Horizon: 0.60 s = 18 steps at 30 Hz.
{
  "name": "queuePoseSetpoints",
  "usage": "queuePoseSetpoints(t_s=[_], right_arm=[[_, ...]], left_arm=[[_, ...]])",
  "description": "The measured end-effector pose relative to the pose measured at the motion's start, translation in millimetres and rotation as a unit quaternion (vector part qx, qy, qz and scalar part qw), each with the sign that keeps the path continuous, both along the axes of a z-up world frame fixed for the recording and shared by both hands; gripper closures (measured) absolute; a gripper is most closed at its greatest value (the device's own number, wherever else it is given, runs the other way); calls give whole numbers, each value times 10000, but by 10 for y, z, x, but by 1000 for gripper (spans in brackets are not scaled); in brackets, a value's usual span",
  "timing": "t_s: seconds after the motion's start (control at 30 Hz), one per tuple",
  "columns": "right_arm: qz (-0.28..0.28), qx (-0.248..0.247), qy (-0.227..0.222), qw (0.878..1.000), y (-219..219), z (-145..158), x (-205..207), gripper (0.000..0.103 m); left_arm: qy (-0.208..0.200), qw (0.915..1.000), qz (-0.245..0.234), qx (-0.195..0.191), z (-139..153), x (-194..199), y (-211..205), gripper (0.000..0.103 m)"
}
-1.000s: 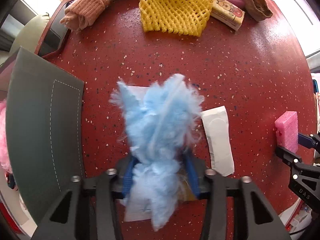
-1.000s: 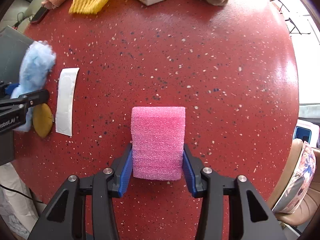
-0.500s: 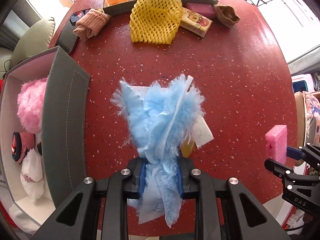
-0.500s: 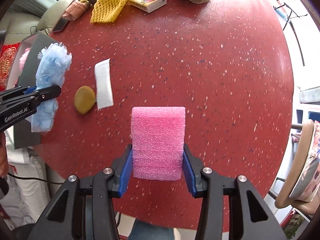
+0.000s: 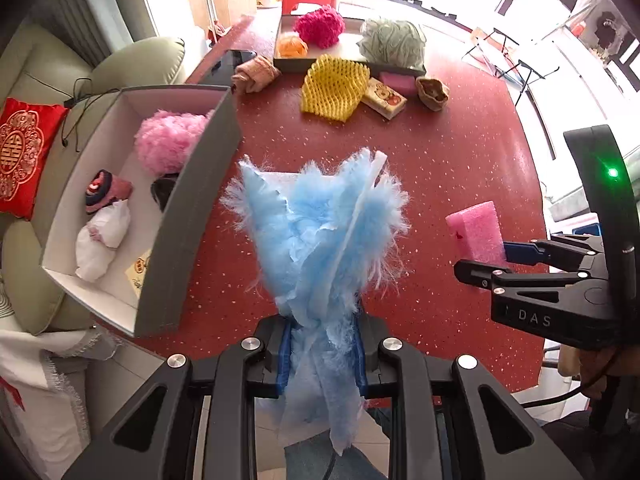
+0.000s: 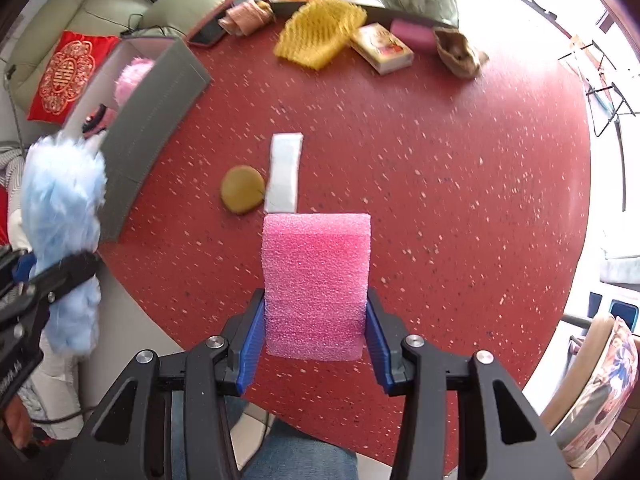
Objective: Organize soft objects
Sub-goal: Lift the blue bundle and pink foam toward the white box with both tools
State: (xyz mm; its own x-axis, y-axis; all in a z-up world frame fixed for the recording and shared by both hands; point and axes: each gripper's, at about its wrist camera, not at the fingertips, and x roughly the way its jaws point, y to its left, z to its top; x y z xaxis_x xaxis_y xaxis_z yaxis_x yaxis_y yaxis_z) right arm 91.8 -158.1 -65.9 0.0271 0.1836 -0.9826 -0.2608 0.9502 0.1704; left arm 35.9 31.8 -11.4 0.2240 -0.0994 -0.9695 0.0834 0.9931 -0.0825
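A: Above the red table's (image 6: 460,184) near edge: left gripper (image 5: 322,354) clamps the blue fluffy cloth (image 5: 320,232).
B: Right gripper (image 6: 316,338) pinches the pink foam block (image 6: 316,280); grey box (image 5: 192,216) at left edge.

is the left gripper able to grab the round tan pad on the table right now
Probably not: the left gripper is already shut on the blue fluffy cloth and held above the table. The tan pad lies uncovered, so only the full jaws hinder it.
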Motion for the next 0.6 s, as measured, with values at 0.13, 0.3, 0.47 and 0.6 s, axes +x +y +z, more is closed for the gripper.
queuePoseSetpoints(t_s=[0.13, 0.3, 0.47, 0.6], right_arm=[[61, 22, -287, 9996, 249, 165, -9, 54], [-81, 103, -410, 9991, 621, 220, -113, 54], [-157, 177, -444, 9987, 1024, 286, -331, 54], [119, 203, -466, 9986, 1352, 326, -439, 54]], left_arm=[[-292, 9993, 240, -12, 203, -122, 290, 78], [-514, 9974, 503, -27, 349, -415, 755, 78], [-573, 9962, 662, 44, 435, -717, 1153, 78], [-637, 9934, 952, 70, 484, -860, 1364, 78]])
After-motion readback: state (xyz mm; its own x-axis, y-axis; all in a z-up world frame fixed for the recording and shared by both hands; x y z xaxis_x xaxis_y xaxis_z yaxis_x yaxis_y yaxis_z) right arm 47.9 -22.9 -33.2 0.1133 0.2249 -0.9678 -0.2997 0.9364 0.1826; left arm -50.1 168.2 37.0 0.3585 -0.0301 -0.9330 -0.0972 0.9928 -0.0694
